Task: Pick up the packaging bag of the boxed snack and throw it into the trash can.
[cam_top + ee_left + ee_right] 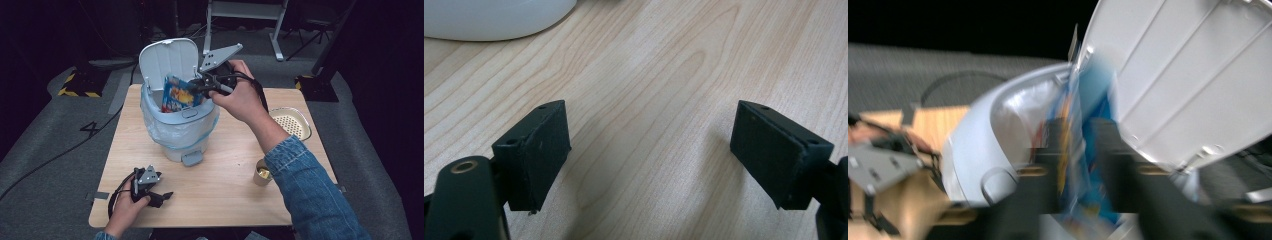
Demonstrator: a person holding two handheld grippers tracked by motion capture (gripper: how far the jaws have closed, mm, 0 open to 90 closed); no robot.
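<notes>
While spread left fingers (650, 155) rest on the wooden table (225, 185), right fingers (196, 87) loosely straddle a snack bag (176, 95).

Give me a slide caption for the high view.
Right gripper lowers a blue snack packet into the open, bag-lined white pedal bin; left gripper rests on the wooden table.

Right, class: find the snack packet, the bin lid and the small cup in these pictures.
snack packet (176, 95), high view, its blue and yellow front face
bin lid (167, 57), high view, the inner face of the raised lid
small cup (261, 173), high view, its rim near the denim sleeve
</notes>
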